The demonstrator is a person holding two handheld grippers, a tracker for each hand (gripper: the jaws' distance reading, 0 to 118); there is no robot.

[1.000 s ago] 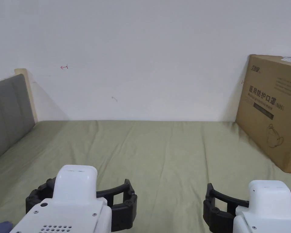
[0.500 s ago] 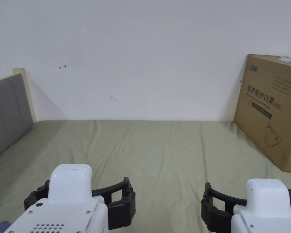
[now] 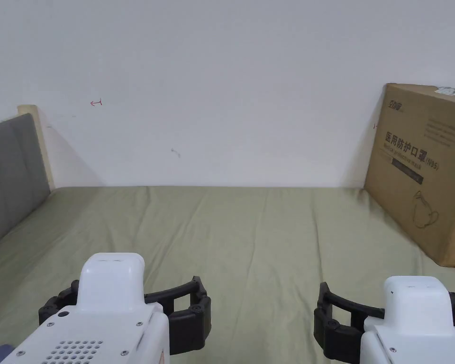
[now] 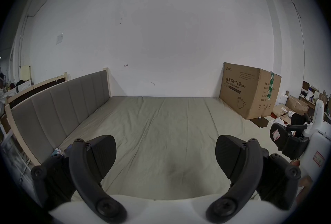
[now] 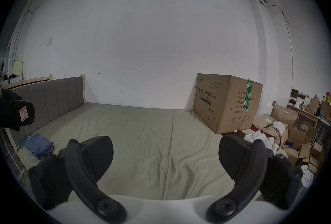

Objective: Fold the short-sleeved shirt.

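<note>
Folding not begun: both the left gripper [image 4: 165, 158] and right gripper [image 5: 165, 158] gape empty above the bed [image 3: 250, 237], shirt [image 5: 38, 145] bunched by the headboard [image 5: 53, 100].

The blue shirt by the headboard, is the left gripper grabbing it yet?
Apart. In the right gripper view the blue shirt lies crumpled on the green sheet beside the headboard; in its own view the left gripper is open over bare sheet.

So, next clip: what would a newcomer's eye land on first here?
Probably the wide olive-green bed sheet, bare across its middle. Then the big cardboard box at its right end by the wall, and the blue garment bunched at the left edge beside the grey headboard.
</note>
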